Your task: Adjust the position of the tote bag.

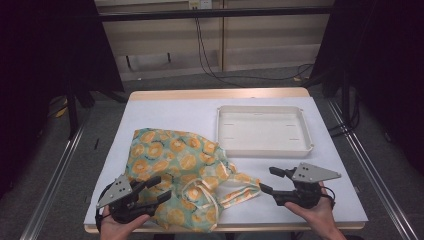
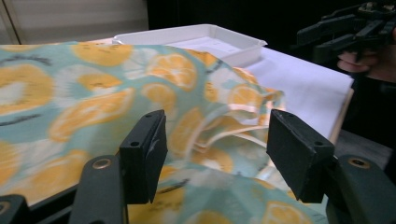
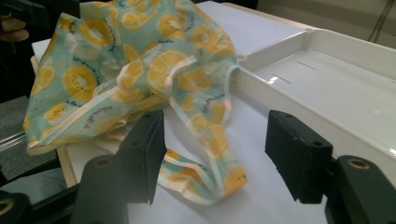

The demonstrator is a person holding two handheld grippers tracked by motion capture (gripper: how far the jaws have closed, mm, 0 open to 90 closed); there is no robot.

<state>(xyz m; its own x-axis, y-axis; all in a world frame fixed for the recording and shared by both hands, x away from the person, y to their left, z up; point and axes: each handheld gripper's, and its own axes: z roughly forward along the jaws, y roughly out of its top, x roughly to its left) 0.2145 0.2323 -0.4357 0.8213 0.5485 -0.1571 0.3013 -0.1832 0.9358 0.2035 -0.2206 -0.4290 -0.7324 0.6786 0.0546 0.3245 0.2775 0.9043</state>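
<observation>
A crumpled teal cloth bag with orange-slice print (image 1: 175, 165) lies on the left half of the white table, its cream-edged handles (image 1: 235, 192) trailing right. My left gripper (image 1: 159, 189) is open at the bag's near left edge, jaws over the fabric (image 2: 93, 107). My right gripper (image 1: 268, 181) is open just right of the handles (image 3: 205, 140), nothing between its jaws. The left gripper view also catches the other hand's gripper (image 2: 345, 35) far off at top right.
An empty white tray (image 1: 263, 131) sits at the table's back right, touching the bag's corner (image 3: 236, 70). The table (image 1: 175, 110) has bare white surface behind the bag and in front of the tray. The floor and dark curtains surround it.
</observation>
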